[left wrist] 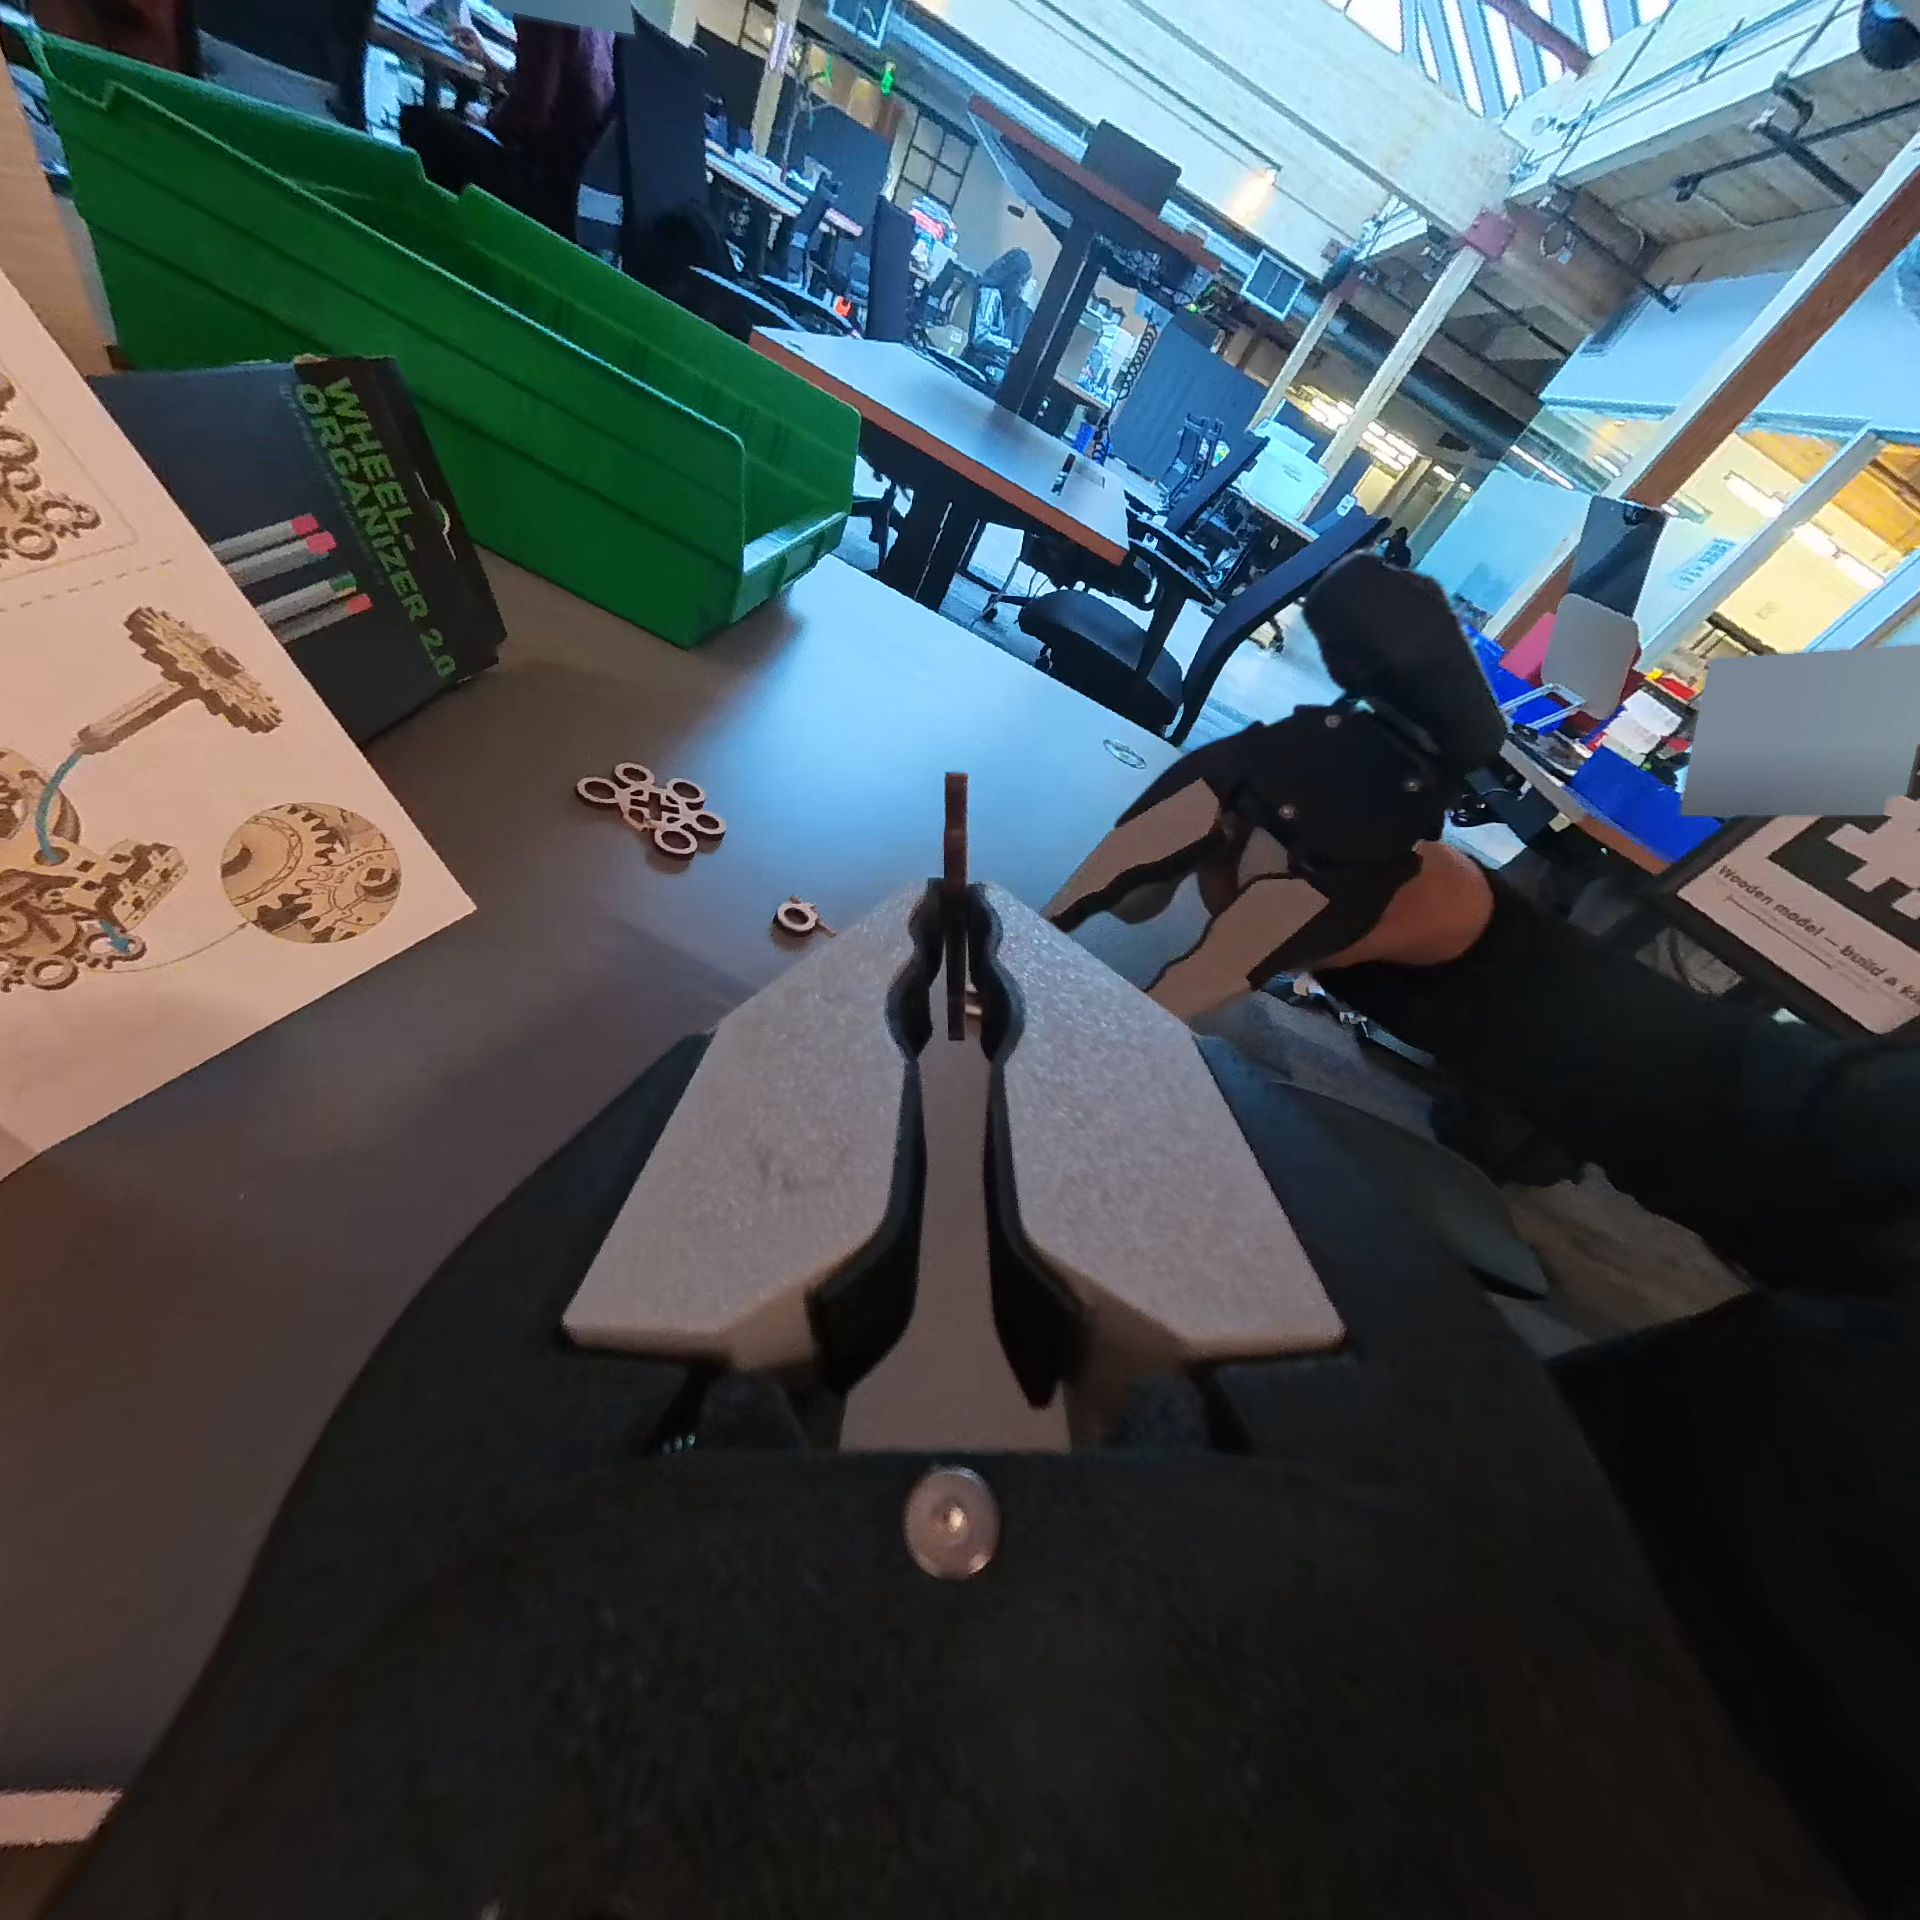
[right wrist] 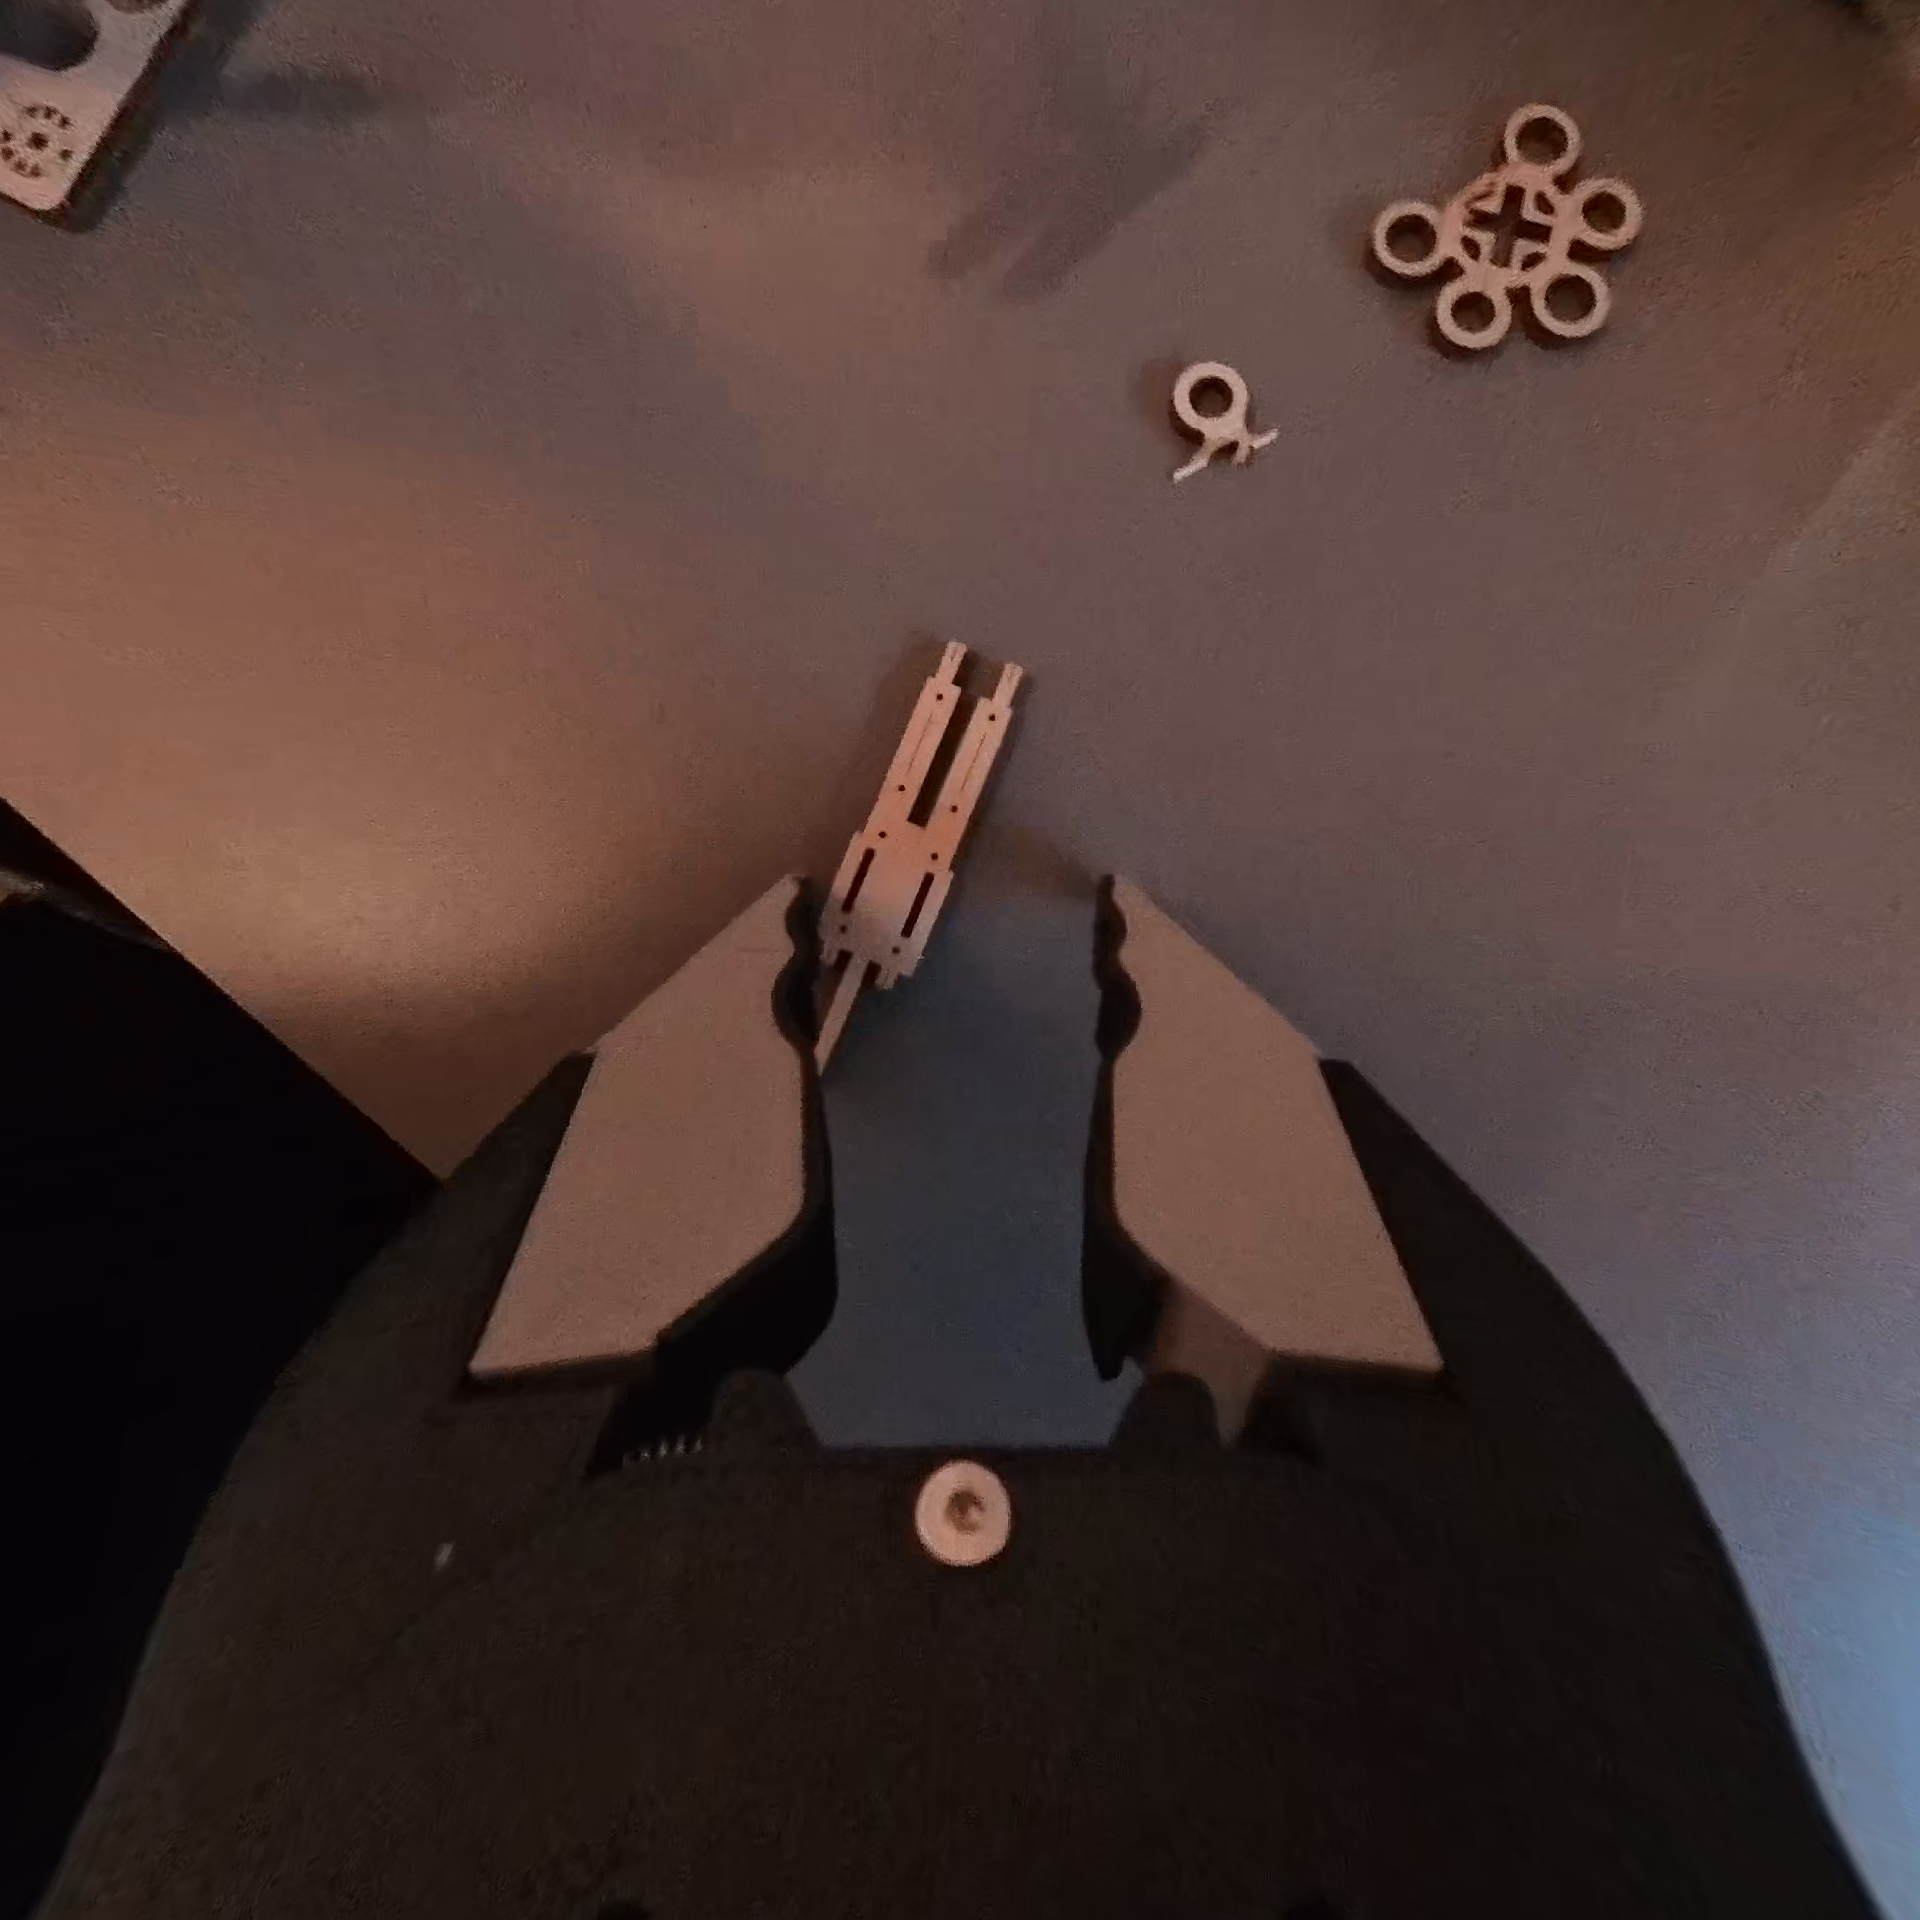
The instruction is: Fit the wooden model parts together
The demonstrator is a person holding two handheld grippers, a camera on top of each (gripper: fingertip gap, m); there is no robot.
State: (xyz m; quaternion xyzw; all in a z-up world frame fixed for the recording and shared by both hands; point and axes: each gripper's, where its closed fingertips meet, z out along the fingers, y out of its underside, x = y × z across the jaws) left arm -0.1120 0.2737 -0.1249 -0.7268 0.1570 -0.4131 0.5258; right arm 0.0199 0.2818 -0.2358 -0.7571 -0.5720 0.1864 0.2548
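My left gripper [left wrist: 954, 902] is shut on a thin flat wooden part [left wrist: 955, 831], held edge-on and upright above the dark table. On the table lie a wooden piece made of several rings [left wrist: 652, 806], also in the right wrist view [right wrist: 1507, 239], and a small wooden ring part [left wrist: 798, 916], also in the right wrist view [right wrist: 1214, 414]. My right gripper [right wrist: 951, 902] is open and points down at the table; a slotted two-pronged wooden part [right wrist: 920, 810] lies by its left fingertip [right wrist: 774, 935]. The right gripper also shows at the right of the left wrist view [left wrist: 1153, 914].
An instruction sheet [left wrist: 156, 790] and a dark box [left wrist: 322, 520] lie at the left, with a green bin [left wrist: 468, 353] behind them. A wooden plate with holes [right wrist: 62, 125] sits at the right wrist view's top left. A printed card [left wrist: 1808, 914] stands at the right. Spacing between my two grippers at the tips: around 20 centimetres.
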